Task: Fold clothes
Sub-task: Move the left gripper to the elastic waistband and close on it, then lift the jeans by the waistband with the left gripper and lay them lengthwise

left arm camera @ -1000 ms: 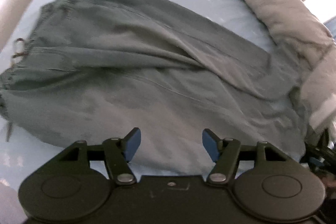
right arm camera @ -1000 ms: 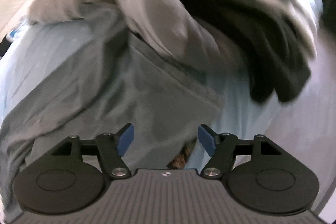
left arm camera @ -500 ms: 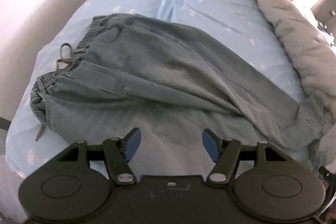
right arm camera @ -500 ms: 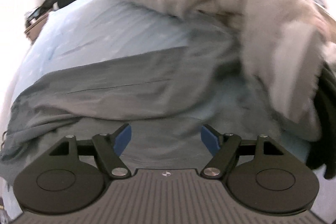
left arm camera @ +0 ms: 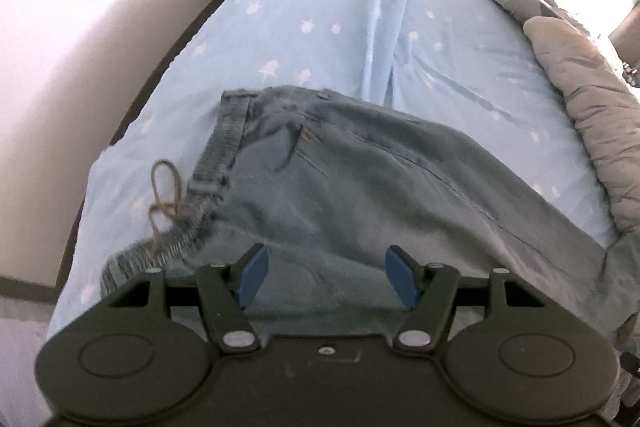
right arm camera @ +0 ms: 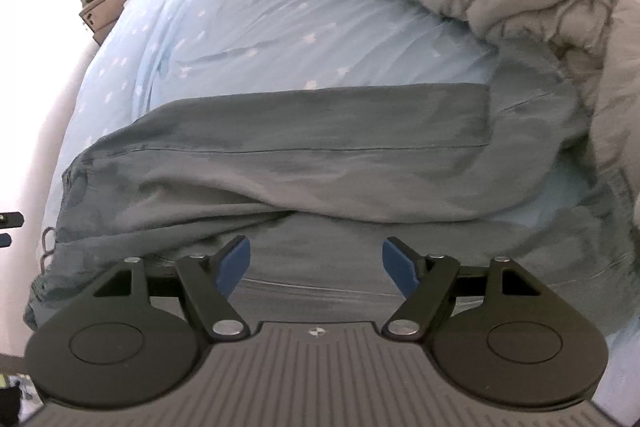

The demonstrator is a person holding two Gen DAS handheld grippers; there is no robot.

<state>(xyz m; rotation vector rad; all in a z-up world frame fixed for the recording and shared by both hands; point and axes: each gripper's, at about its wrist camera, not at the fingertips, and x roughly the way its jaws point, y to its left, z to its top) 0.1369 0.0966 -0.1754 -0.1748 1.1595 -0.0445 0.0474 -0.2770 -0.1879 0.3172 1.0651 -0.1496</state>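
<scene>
Across mid-frame, grey-blue drawstring trousers (left arm camera: 360, 187) are lying on the starred bed sheet (left arm camera: 340, 7); left hand-held gripper (left arm camera: 326, 279) and right hand-held gripper (right arm camera: 316, 267) are hovering released, nothing between jaws.

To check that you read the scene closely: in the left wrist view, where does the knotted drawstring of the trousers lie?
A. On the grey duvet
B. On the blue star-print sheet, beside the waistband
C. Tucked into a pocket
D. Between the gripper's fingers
B: the drawstring loops out from the elastic waistband onto the star-print sheet, clear of the fingers.
</scene>
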